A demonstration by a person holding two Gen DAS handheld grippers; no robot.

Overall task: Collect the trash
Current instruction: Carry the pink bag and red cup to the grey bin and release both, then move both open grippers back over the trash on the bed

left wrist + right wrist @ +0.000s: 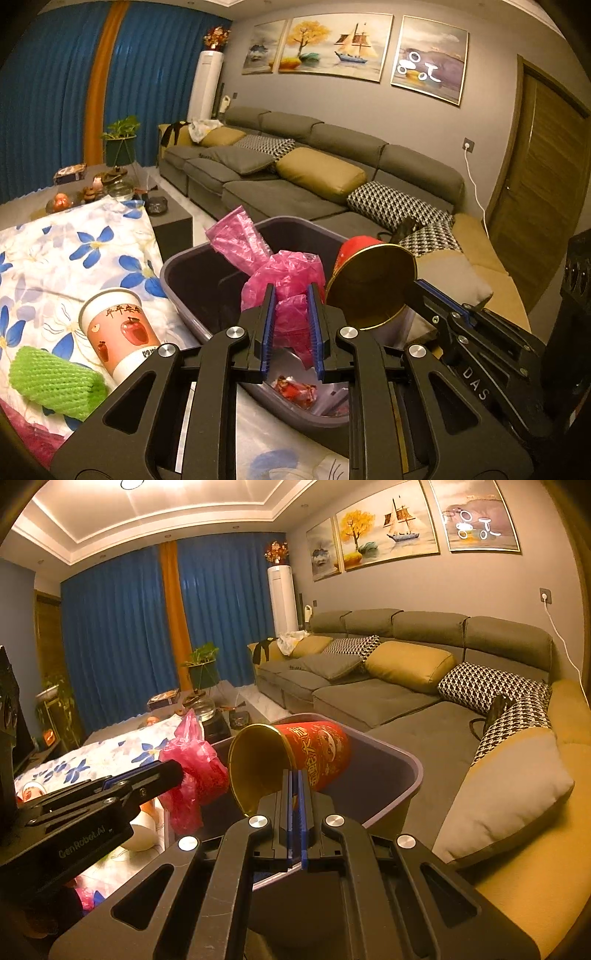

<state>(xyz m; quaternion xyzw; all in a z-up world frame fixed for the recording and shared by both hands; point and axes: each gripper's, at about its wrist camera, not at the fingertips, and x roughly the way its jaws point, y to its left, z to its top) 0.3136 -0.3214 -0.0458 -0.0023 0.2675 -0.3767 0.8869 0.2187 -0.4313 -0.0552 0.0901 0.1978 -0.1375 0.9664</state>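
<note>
Left gripper (291,321): jaws narrow, clamped on a crumpled pink plastic bag (280,273). The bag bulges above and ahead of the jaws and hangs over the open purple bin (173,269); a loose tail of it sticks up past the bin's far rim.

Right gripper (295,805): jaws pressed nearly together on the rim of a red paper cup (317,753) with a gold lining. The cup lies on its side, mouth toward the camera, directly ahead of the jaws and over the bin (413,771). In the left wrist view the same cup (369,284) sits just right of the left jaws, its gold mouth facing them, with the right gripper (421,286) reaching in from the right.

Bin contents: a red wrapper (295,391) on the bottom, below the left jaws.

Left of the left jaws, on the flower-print cloth (74,266) that covers the surface: a paper cup with an apple print (118,332), lying tilted, and a green foam net (51,380) just beside it, further left.

Beyond both jaws: a grey sofa (388,698) with yellow and houndstooth cushions, and blue curtains (118,635).
</note>
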